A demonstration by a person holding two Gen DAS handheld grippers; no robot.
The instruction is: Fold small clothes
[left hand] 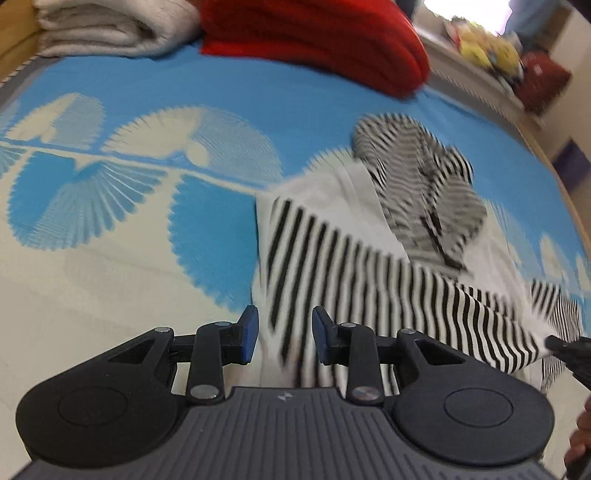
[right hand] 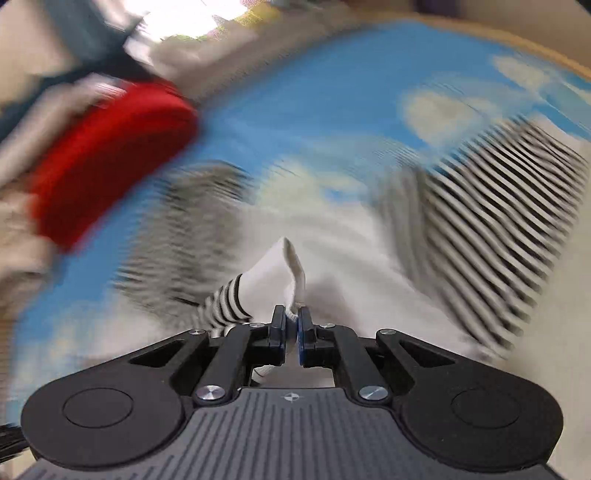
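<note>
Right now my right gripper (right hand: 291, 325) is pinched tight on a white edge of the striped garment (left hand: 369, 266), which peaks up just above the pads at the lower centre of the right wrist view; I judge I hold it there so as to lift that edge and carry it across as a fold. My left gripper (left hand: 284, 332) has its jaws apart with nothing pressed between them, poised over the garment's near striped edge at the bottom centre of its frame, probably lining up for the matching grip.

The garment lies spread on the blue and cream bedspread (left hand: 147, 103), filling the right half of the left wrist view, with a finer-striped part bunched on top of its white panel toward the upper right. In that view the other tool's tip shows at the lower right edge, against the cloth. Further out, a folded red cloth (left hand: 325, 40) and folded white towels (left hand: 110, 26) sit along the top, well apart from the work.
</note>
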